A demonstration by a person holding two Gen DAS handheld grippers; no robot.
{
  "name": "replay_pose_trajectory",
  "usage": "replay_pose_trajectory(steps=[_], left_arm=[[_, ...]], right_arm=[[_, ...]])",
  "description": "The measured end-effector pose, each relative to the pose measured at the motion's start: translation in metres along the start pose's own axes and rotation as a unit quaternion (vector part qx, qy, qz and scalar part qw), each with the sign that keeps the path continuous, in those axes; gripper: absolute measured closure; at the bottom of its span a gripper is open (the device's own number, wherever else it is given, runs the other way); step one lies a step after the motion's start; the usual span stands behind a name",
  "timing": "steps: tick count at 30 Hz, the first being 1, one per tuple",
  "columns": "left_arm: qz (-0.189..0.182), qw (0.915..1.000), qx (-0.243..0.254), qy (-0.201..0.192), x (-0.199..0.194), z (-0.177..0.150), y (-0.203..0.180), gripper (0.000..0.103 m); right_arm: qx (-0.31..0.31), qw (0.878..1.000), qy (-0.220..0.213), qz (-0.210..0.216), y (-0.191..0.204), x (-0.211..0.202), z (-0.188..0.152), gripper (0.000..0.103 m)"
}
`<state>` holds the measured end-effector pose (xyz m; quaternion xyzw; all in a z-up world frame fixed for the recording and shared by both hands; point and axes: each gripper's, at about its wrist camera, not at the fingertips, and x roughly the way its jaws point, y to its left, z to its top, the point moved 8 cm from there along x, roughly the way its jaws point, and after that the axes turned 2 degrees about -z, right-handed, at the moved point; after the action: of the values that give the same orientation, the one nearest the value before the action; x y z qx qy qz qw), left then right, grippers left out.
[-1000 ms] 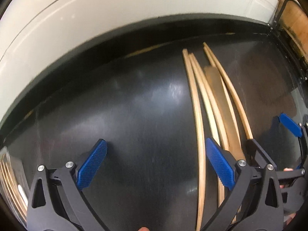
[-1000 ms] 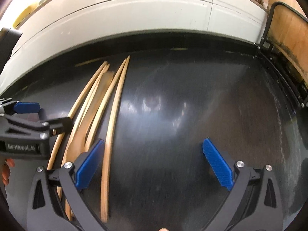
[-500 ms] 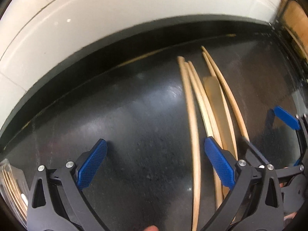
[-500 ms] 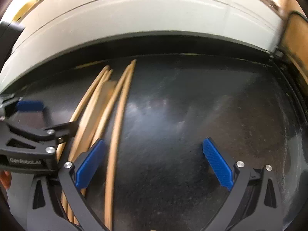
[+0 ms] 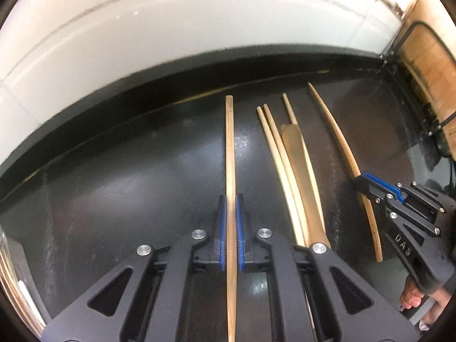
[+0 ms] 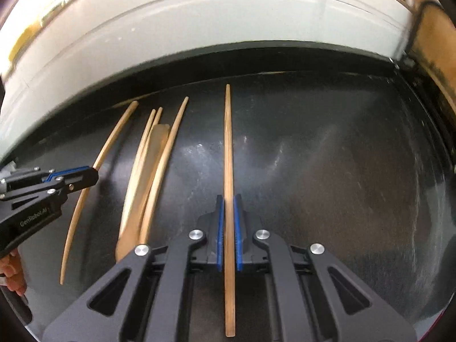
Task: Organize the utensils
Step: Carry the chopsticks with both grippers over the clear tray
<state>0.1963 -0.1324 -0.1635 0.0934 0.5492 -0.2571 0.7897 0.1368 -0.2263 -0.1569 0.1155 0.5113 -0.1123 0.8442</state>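
Fingers of the left gripper point(image 5: 230, 228) clamp one chopstick point(image 5: 229, 154), its long axis running toward 12 o'clock over the black worktop point(image 5: 119, 199); the right gripper point(image 6: 226, 228) likewise pinches another chopstick point(image 6: 228, 148) pointing at 12. Between the two, at 1 o'clock from the left fingers, a loose bundle of chopsticks point(image 5: 285, 171) lies beside a flat wooden spatula point(image 5: 299, 165), well clear of either held stick.

My two wrist cameras look forward, low and close over the black worktop point(image 5: 119, 199), sharing its chopstick bundle point(image 6: 148, 171).
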Motion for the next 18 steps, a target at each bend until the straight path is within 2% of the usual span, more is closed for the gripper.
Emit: replay_pose_trajectory(steps=[5,10,13,18], left_arm=[[-0.013,0.9991,-0.021,-0.036,-0.046,-0.001,0.012,0.098],[-0.012,0.9961,-0.051,-0.07,-0.102,-0.024,0.051,0.097],[0.006,0.9923,-0.088,-0.087,-0.137,-0.053,0.096,0.097],[0.052,0.9862,-0.133,-0.084,-0.177,-0.103,0.172,0.097]], right_arm=[[0.014,0.999,-0.017,0.036,0.013,-0.035,0.002,0.096],[0.021,0.995,-0.022,0.094,0.056,-0.069,-0.004,0.096],[-0.006,0.991,-0.023,0.129,0.109,-0.086,-0.017,0.096],[-0.049,0.982,0.0,0.185,0.204,-0.096,-0.044,0.096]])
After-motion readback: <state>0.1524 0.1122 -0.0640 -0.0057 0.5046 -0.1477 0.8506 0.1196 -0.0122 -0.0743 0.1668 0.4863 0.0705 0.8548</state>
